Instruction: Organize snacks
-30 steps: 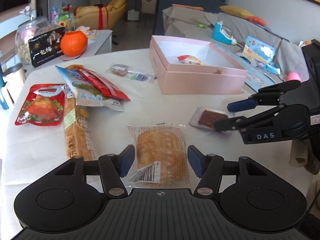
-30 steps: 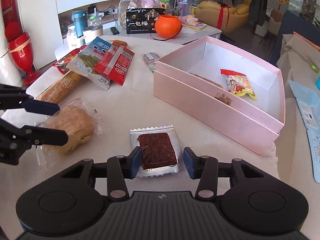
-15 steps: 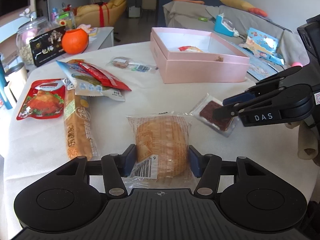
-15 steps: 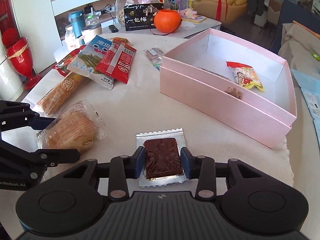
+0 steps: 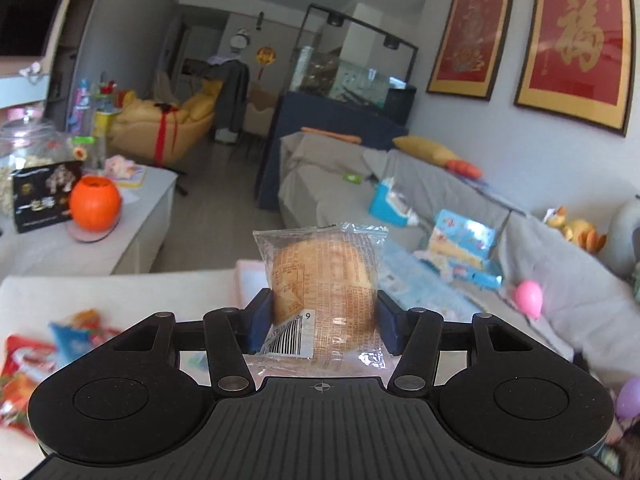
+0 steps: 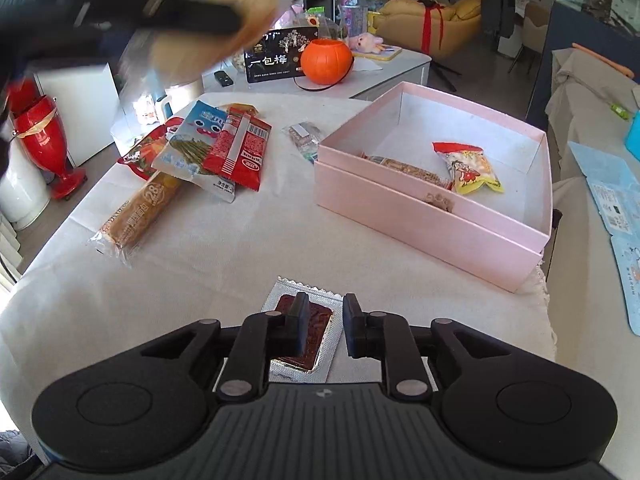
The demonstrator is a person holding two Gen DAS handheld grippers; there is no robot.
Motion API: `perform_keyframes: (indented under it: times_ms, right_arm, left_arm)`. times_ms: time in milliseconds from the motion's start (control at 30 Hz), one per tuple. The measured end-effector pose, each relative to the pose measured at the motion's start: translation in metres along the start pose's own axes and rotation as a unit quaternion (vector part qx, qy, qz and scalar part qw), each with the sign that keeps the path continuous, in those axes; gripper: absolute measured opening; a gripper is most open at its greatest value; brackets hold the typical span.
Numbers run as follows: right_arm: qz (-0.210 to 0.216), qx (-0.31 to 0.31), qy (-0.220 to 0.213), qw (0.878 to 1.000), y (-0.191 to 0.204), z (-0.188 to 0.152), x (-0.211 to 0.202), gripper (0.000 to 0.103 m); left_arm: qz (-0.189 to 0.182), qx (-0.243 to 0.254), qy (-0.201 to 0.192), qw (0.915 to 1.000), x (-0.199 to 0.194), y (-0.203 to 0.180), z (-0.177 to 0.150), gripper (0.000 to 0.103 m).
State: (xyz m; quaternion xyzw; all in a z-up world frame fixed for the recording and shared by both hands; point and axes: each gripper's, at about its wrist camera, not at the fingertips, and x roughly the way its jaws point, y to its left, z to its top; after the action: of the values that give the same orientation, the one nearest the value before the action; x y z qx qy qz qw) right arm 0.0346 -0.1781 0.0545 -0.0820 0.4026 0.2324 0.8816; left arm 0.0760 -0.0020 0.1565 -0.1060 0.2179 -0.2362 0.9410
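Observation:
My left gripper point(image 5: 323, 322) is shut on a round bread bun in clear wrap point(image 5: 325, 285) and holds it high above the table; it shows blurred at the top left of the right wrist view point(image 6: 208, 24). My right gripper point(image 6: 323, 330) hangs just above the table with its jaws narrowly apart. The brown snack bar in silver wrap point(image 6: 310, 322) lies on the cloth under its left finger, not between the jaws. The open pink box point(image 6: 404, 220) at the right holds a yellow-red packet point(image 6: 468, 168) and a long bar.
A long bread stick pack point(image 6: 136, 216), a blue packet point(image 6: 196, 144), a red packet point(image 6: 240, 150) and a small clear bag point(image 6: 306, 138) lie on the white cloth at the left. An orange pumpkin pot point(image 6: 326, 60) and a black box stand on the far counter.
My left gripper closed on the bun and lifted it well above the table. My right gripper narrowed, rose and shifted right, so the snack bar now lies under its left finger.

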Motion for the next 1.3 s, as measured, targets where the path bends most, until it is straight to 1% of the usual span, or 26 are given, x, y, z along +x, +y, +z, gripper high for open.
perform_keyframes:
  times_ms: [67,100,133,167,200,300,367,467,500,567,600,633,667,767,867,900,967,1000,1033,1100,1200,1300]
  right_arm:
    - [0.004,0.008,0.000,1.000,0.002,-0.005,0.005,0.025]
    - [0.008,0.012,0.000,1.000,0.003,-0.007,0.007,0.039]
    - [0.011,0.019,-0.003,1.000,0.004,-0.011,0.009,0.050]
    - [0.010,0.024,-0.005,1.000,0.004,-0.013,0.012,0.050]
    - [0.009,0.026,-0.004,1.000,0.004,-0.016,0.016,0.050]
    - [0.021,0.039,0.000,0.999,0.003,-0.023,0.024,0.050]
    - [0.026,0.042,-0.004,0.999,0.002,-0.025,0.028,0.050]
    - [0.022,0.041,-0.005,0.999,0.002,-0.022,0.032,0.050]
    - [0.019,0.038,-0.005,0.999,0.004,-0.021,0.032,0.050]
    - [0.005,0.016,-0.011,1.000,0.011,-0.022,0.029,0.046]
    - [-0.010,0.000,-0.019,1.000,0.016,-0.022,0.026,0.019]
    - [-0.019,-0.013,-0.018,1.000,0.018,-0.021,0.024,0.002]
    - [-0.016,-0.012,-0.017,1.000,0.017,-0.020,0.021,0.001]
    - [-0.006,-0.005,-0.021,1.000,0.012,-0.015,0.011,0.001]
    - [0.012,0.016,-0.036,0.999,0.009,-0.010,0.004,0.002]
    - [0.023,0.023,-0.038,0.999,0.010,-0.010,0.003,0.005]
    - [0.032,0.027,-0.037,0.998,0.015,-0.009,0.009,0.013]
    - [0.033,0.025,-0.035,0.999,0.019,-0.009,0.014,0.021]
    - [0.033,0.023,-0.030,0.999,0.022,-0.009,0.019,0.026]
    - [0.031,0.023,-0.013,0.999,0.028,-0.012,0.033,0.029]
    - [0.008,-0.009,-0.029,1.000,0.038,-0.018,0.034,0.030]
    - [-0.002,-0.037,-0.023,0.999,0.044,-0.020,0.031,0.030]
  left_arm:
    - [-0.041,-0.016,0.014,0.9989,0.043,0.008,0.016,0.061]
    - [-0.046,-0.030,0.031,0.9980,0.069,0.015,0.018,0.061]
    - [-0.027,-0.042,0.047,0.9977,0.088,0.021,0.016,0.057]
    - [0.008,-0.041,0.059,0.9974,0.102,0.024,0.012,0.056]
    - [0.022,-0.031,0.057,0.9976,0.106,0.026,0.009,0.056]
    - [0.028,-0.017,0.038,0.9988,0.091,0.032,-0.004,0.056]
    - [0.046,-0.016,0.038,0.9981,0.071,0.035,-0.017,0.056]
    - [0.077,-0.013,0.045,0.9959,0.039,0.038,-0.038,0.056]
    - [0.082,-0.014,0.045,0.9955,0.028,0.039,-0.045,0.056]
    - [0.083,-0.017,0.044,0.9955,0.008,0.044,-0.057,0.056]
    - [0.086,-0.022,0.041,0.9952,0.000,0.047,-0.062,0.056]
    - [0.094,-0.030,0.036,0.9945,-0.010,0.052,-0.068,0.056]
    - [0.101,-0.039,0.031,0.9937,-0.017,0.057,-0.072,0.056]
    - [0.114,-0.066,0.019,0.9911,-0.034,0.068,-0.084,0.056]
    - [0.116,-0.063,0.024,0.9909,-0.041,0.070,-0.096,0.056]
    - [0.117,-0.057,0.029,0.9910,-0.042,0.070,-0.100,0.056]
    - [0.119,-0.052,0.039,0.9908,-0.042,0.068,-0.110,0.056]
    - [0.118,-0.052,0.044,0.9906,-0.042,0.069,-0.114,0.056]
    - [0.118,-0.055,0.048,0.9903,-0.042,0.070,-0.118,0.056]
    - [0.122,-0.059,0.054,0.9893,-0.042,0.072,-0.124,0.056]
    - [0.130,-0.067,0.062,0.9874,-0.043,0.077,-0.130,0.056]
    - [0.137,-0.077,0.067,0.9852,-0.042,0.082,-0.135,0.056]
